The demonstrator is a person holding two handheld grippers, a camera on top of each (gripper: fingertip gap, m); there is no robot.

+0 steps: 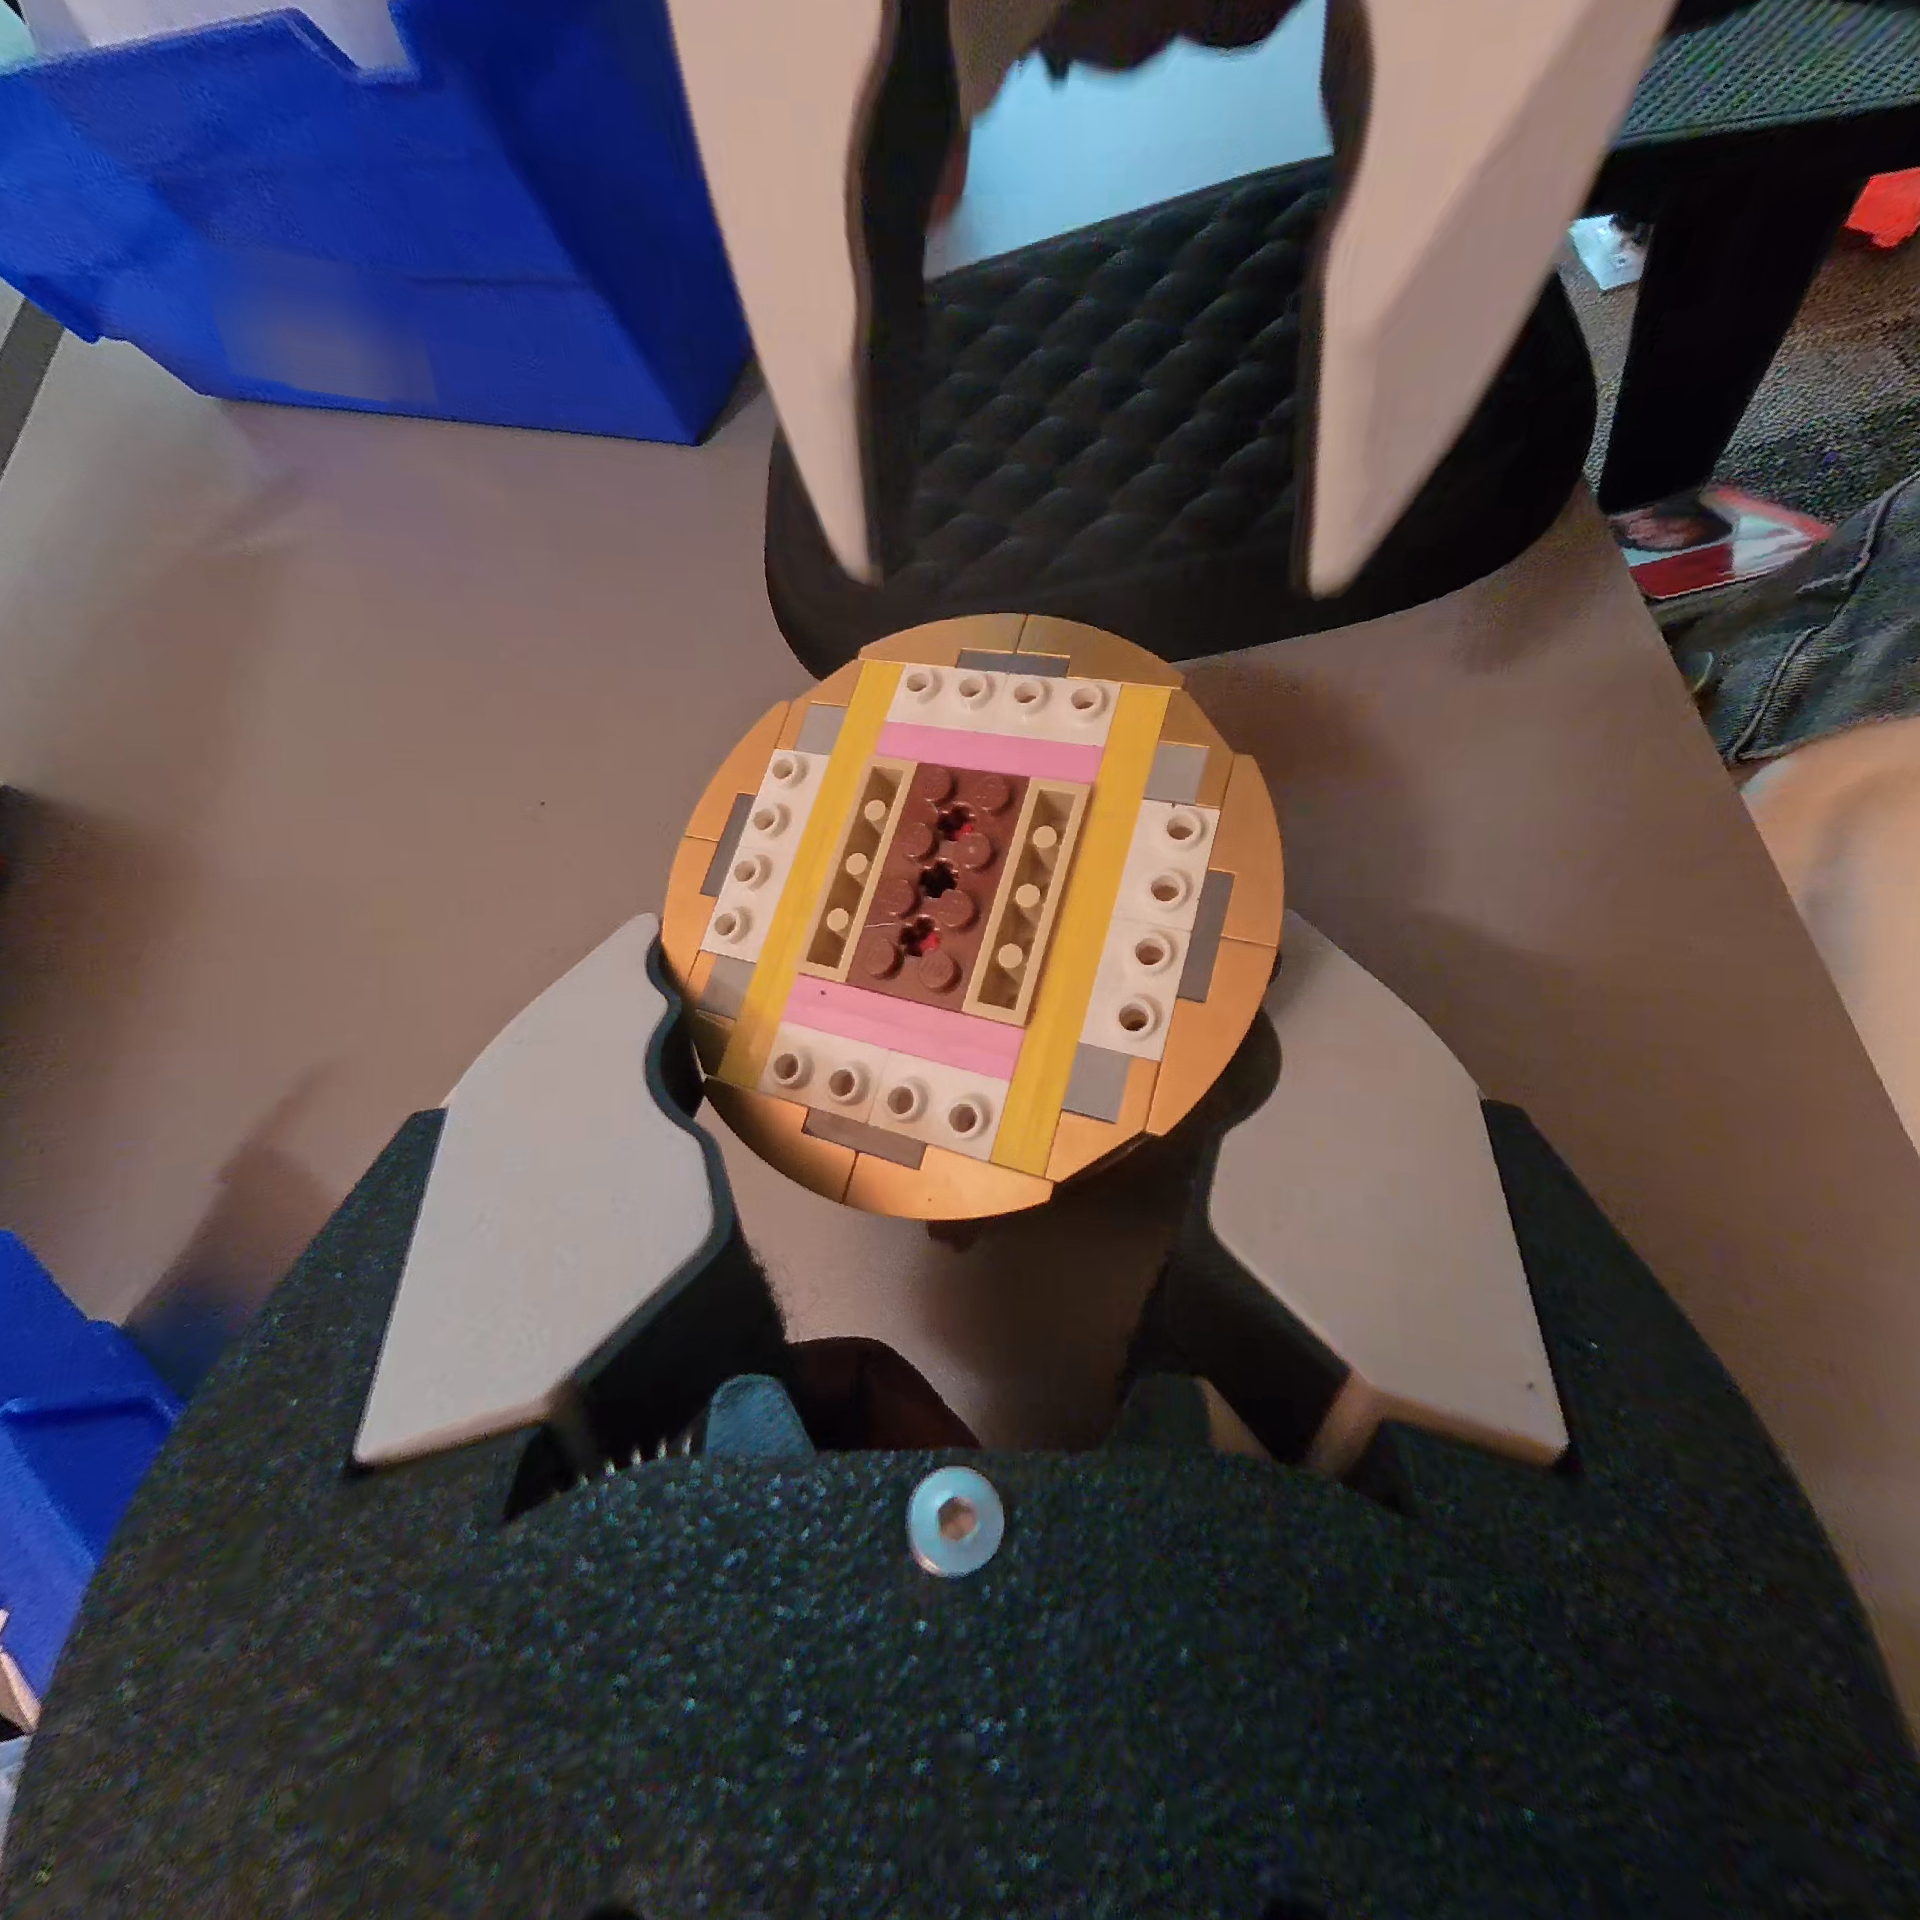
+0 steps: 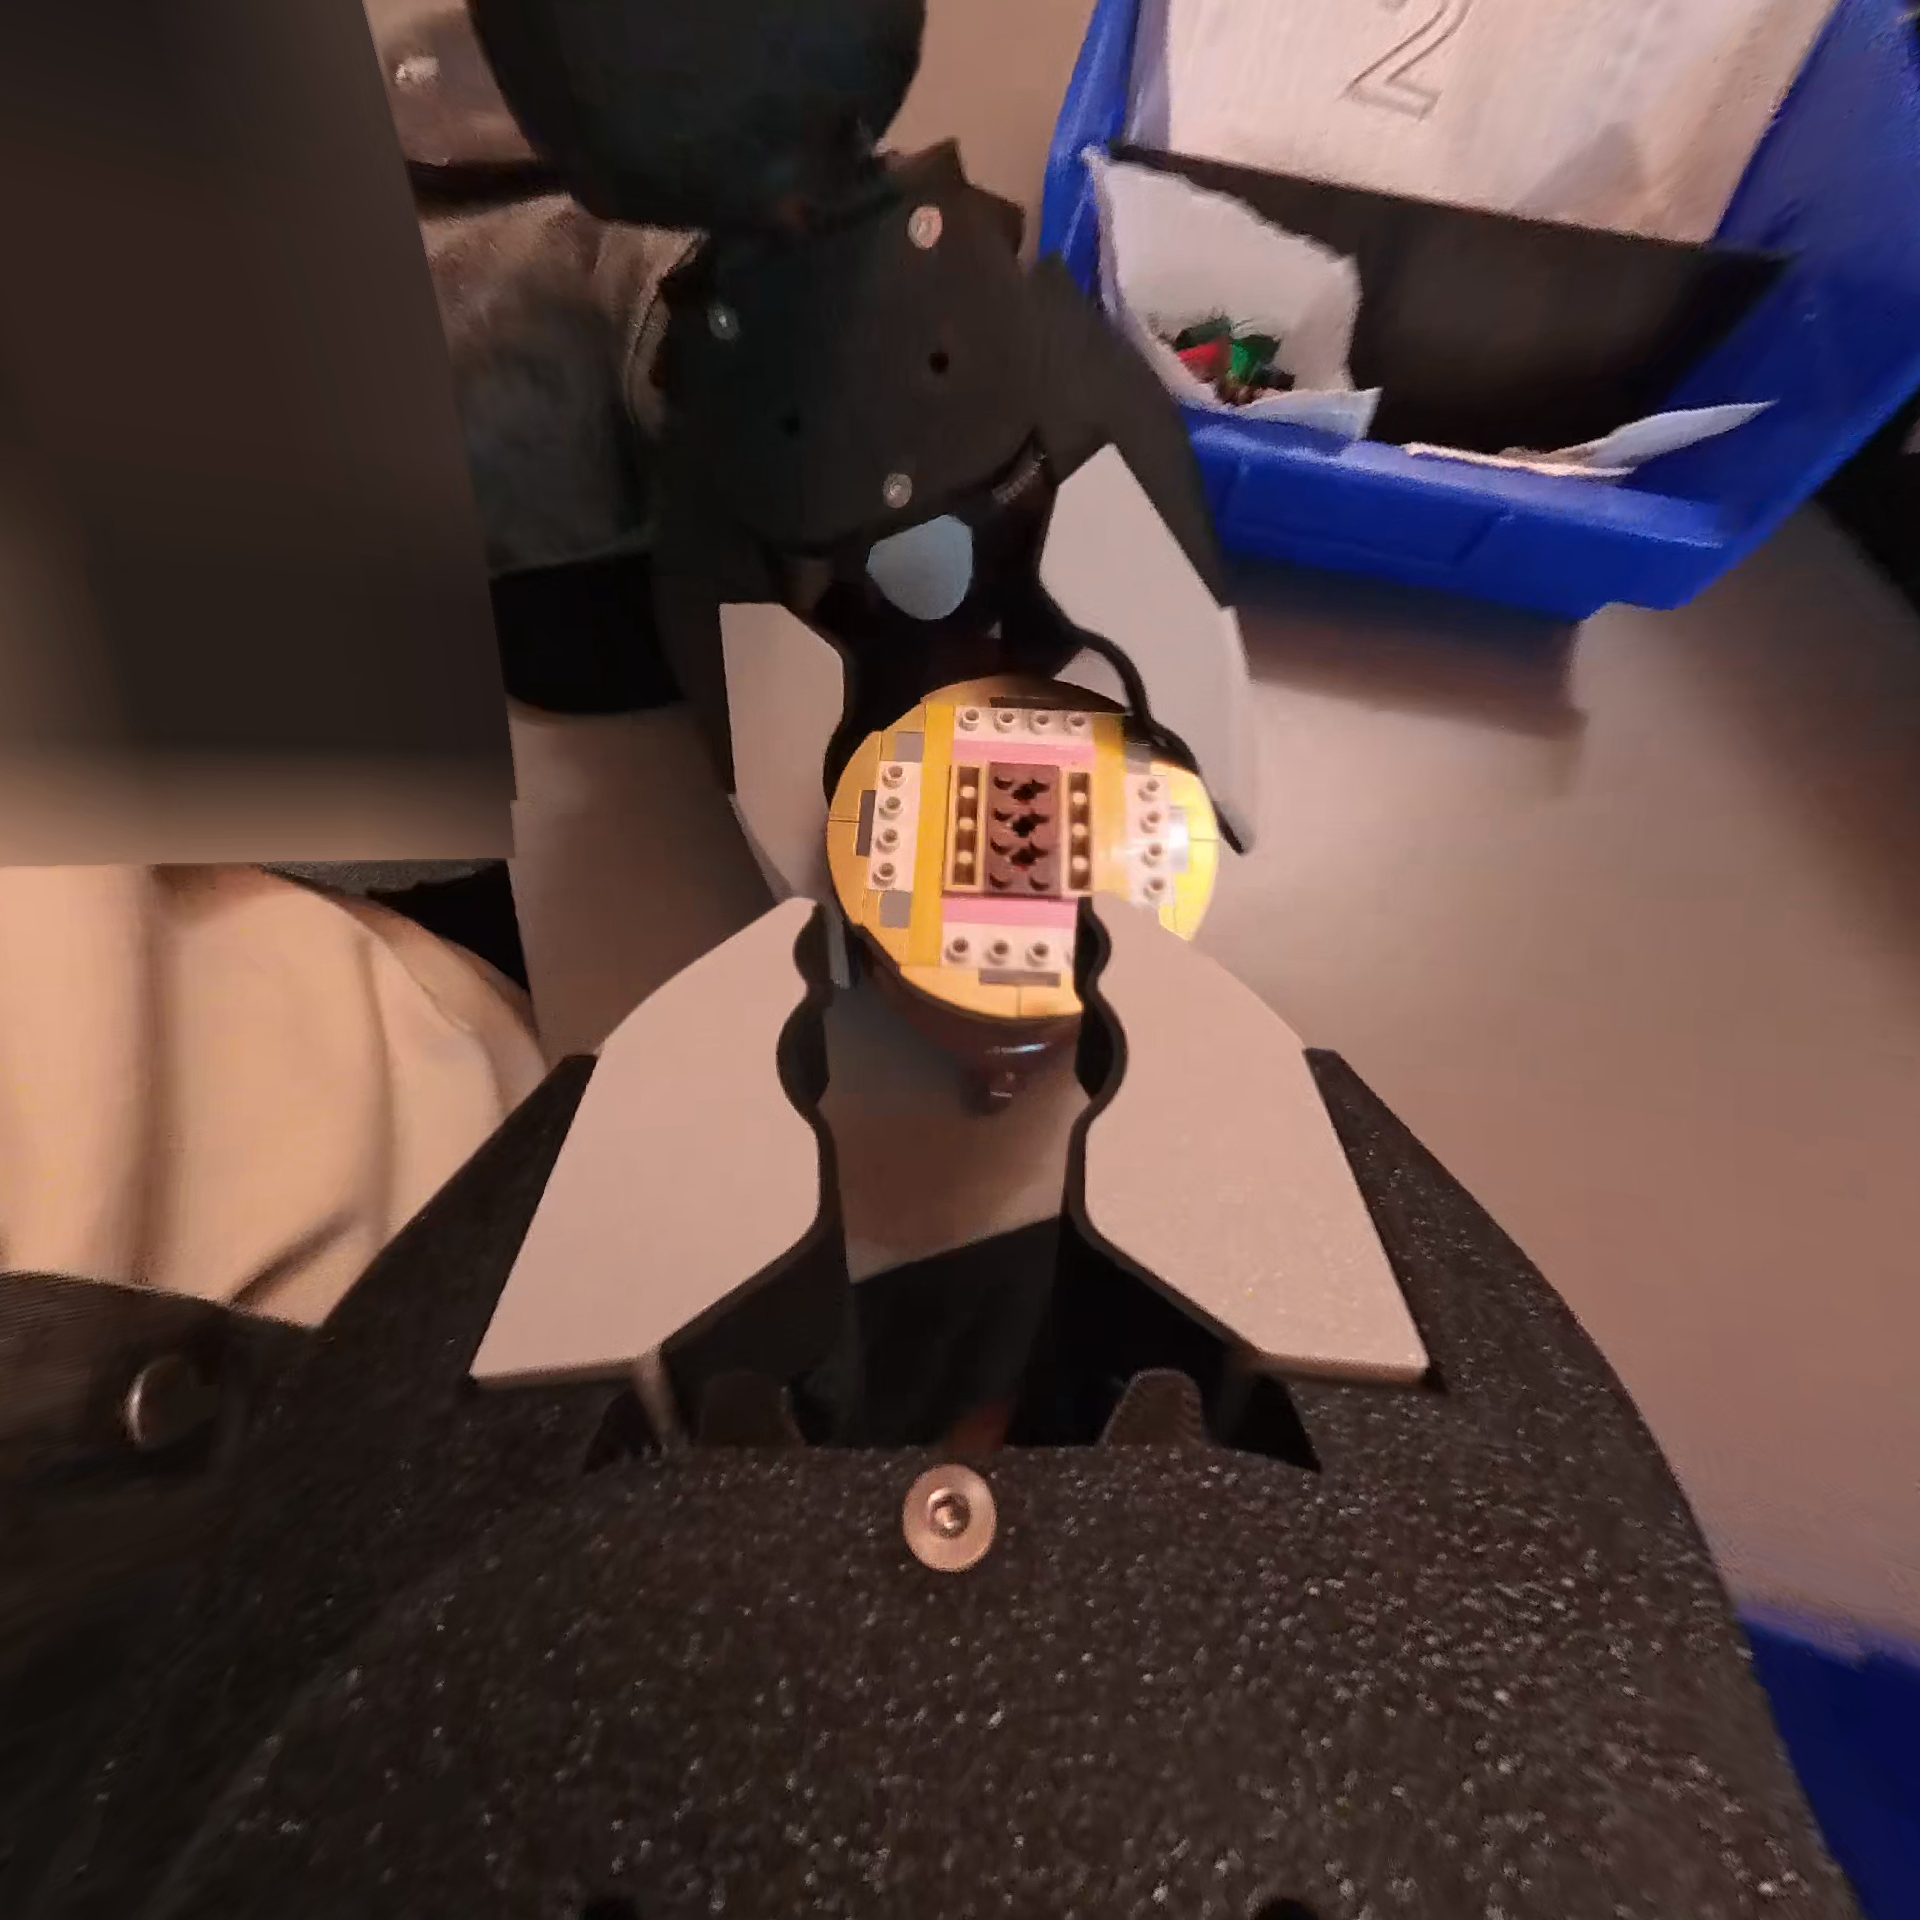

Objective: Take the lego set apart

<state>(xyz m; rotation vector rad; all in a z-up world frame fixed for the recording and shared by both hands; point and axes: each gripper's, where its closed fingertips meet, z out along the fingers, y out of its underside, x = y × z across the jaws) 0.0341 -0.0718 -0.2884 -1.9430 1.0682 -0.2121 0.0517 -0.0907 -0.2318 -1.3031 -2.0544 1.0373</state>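
The lego set (image 1: 971,914) is a round gold disc topped with white, pink, yellow and tan bricks and a brown studded plate in the middle. A dark brown body (image 2: 1003,1049) shows under the disc. My left gripper (image 1: 971,940) is shut on the set, its grey fingers (image 1: 561,1164) pressing both sides at the disc's rim. It also shows in the right wrist view (image 2: 1003,821), opposite the camera. My right gripper (image 2: 956,925) is open, with its fingertips at the set's near edge. In the left wrist view it (image 1: 1091,571) hangs over the set's far side, apart from it.
The grey table (image 1: 364,675) ends at the right (image 1: 1704,727). A blue bin (image 1: 364,229) stands behind on the left, another (image 1: 62,1455) at the near left. The right wrist view shows a blue bin (image 2: 1455,499) with paper and small pieces. A black quilted chair (image 1: 1143,416) stands beyond the table. Some 6 cm of space lies between my two pairs of fingers.
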